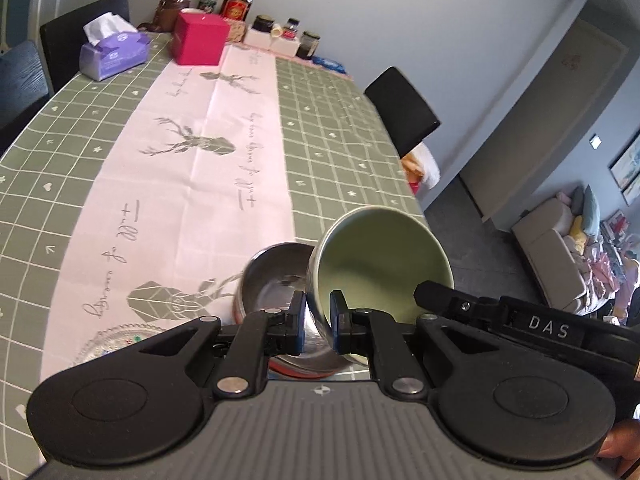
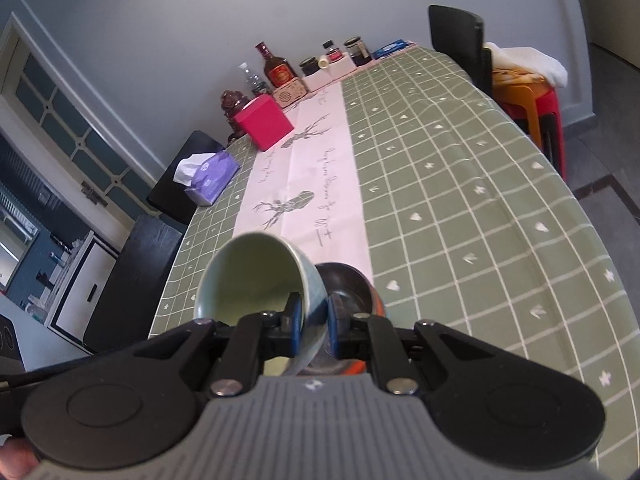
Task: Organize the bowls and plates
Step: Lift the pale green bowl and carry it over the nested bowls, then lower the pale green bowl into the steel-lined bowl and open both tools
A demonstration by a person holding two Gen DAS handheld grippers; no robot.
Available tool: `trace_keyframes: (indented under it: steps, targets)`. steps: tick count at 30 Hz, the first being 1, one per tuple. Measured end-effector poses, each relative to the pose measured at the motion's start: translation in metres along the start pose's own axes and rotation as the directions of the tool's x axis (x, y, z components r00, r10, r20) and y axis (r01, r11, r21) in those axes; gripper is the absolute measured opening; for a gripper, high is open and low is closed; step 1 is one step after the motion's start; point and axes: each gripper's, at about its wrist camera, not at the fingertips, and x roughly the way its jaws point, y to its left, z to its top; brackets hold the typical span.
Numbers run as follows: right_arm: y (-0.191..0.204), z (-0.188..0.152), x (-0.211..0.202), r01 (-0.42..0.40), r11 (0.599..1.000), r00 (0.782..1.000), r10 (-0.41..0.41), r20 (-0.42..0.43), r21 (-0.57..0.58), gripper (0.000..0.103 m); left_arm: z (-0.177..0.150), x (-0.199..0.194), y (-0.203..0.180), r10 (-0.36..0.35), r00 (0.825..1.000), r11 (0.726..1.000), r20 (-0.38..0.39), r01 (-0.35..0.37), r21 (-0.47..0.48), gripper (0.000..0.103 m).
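- Left hand-held gripper (image 1: 319, 318), bottom centre of the left wrist view: pads pinched on a bowl wall. It looks like the green bowl (image 1: 380, 264), w/ one blue pad inside the rim and one outside.
- The steel bowl (image 1: 276, 280) sits just left of it, touching or overlapping; can't tell if it's gripped too. Red band low on its outer wall.
- Right hand-held gripper (image 2: 314, 318), bottom centre of the right wrist view: also pressed together on the green bowl (image 2: 256, 276), opposite side of the rim.
- Why two grips? My read: a rim pinch from each side steadies a tipped bowl, so it can't swing.
- Green bowl tilted, mouth facing back toward each camera; its axis runs away up the frame, base end farther off.
- It looks clear of the worktop (image 1: 340, 140), low centre in both views. Steel bowl (image 2: 348, 288) peeks out right of it.
- Far end, top of frame: pink box (image 1: 200, 38), tissue pack (image 1: 114, 52), bottles, well apart.
- A plate edge (image 1: 120, 340) at lower left, partly hidden.
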Motion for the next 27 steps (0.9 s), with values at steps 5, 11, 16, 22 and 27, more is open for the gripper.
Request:
trace_keyframes:
  steps: [5, 11, 16, 22, 27]
  targets:
    - [0.004, 0.009, 0.030, 0.024, 1.000, 0.999, -0.024, -0.047, -0.002, 0.011, 0.009, 0.024, 0.016, 0.025, 0.997, 0.999, -0.072, -0.028, -0.045, 0.013]
    - [-0.006, 0.006, 0.051, 0.051, 0.999, 0.995, -0.050, -0.091, 0.004, 0.011, 0.007, 0.042, 0.024, 0.041, 0.991, 0.998, -0.126, -0.048, -0.050, 0.013]
    - [-0.013, 0.004, 0.059, 0.071, 0.997, 0.992, -0.070, -0.106, 0.007, 0.011, 0.008, 0.054, 0.020, 0.063, 0.986, 0.997, -0.156, -0.068, -0.028, 0.013]
    - [-0.020, -0.001, 0.068, 0.087, 0.996, 0.989, -0.086, -0.119, 0.001, 0.010, 0.007, 0.065, 0.015, 0.099, 0.980, 0.995, -0.174, -0.100, 0.006, 0.013]
    - [-0.021, -0.001, 0.072, 0.083, 0.997, 0.990, -0.082, -0.118, 0.001, 0.010, 0.006, 0.069, 0.016, 0.111, 0.977, 0.994, -0.184, -0.110, 0.017, 0.013]
